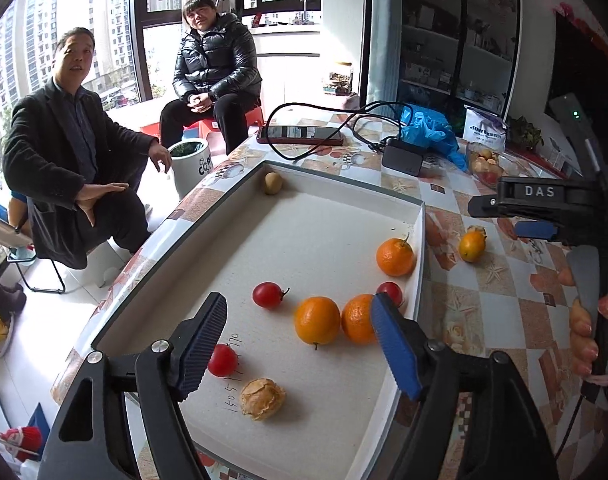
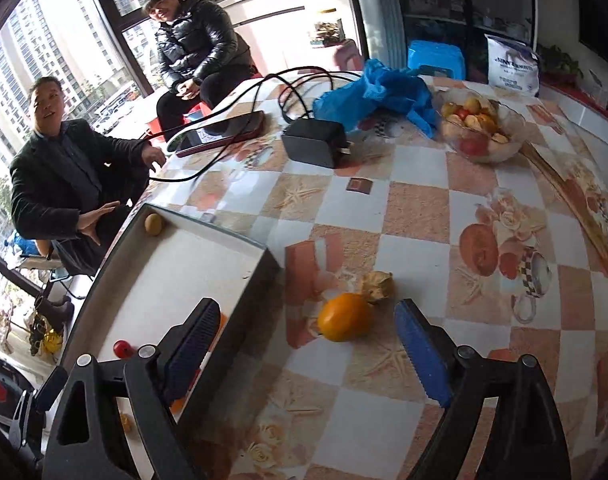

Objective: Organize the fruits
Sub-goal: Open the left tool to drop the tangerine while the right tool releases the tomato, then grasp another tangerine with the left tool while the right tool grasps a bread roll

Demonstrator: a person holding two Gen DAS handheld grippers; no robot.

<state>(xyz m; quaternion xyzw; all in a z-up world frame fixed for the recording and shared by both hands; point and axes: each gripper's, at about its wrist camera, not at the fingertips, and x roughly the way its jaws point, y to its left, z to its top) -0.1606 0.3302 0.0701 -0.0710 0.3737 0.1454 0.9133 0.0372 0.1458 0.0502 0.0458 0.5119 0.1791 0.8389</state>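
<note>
A shallow white tray (image 1: 419, 216) lies on the table. In it are three oranges (image 1: 317, 320), several cherry tomatoes (image 1: 268, 295), a cracked tan fruit (image 1: 262, 398) and a small brown fruit (image 1: 272, 183) in the far corner. My left gripper (image 1: 300, 344) hangs open over the tray's near end, nothing between its fingers. On the tablecloth beside the tray lies an orange fruit with a dry husk (image 2: 345, 316). My right gripper (image 2: 304, 356) stands open just in front of that fruit, its pads apart from it. A hand (image 1: 583, 332) holds the right gripper.
A glass bowl of mixed fruit (image 2: 479, 126) stands at the table's far right. A phone (image 2: 224, 132), a black charger (image 2: 315, 142) with cables and a blue plastic bag (image 2: 379, 92) lie at the back. Two people sit beyond the table's left edge.
</note>
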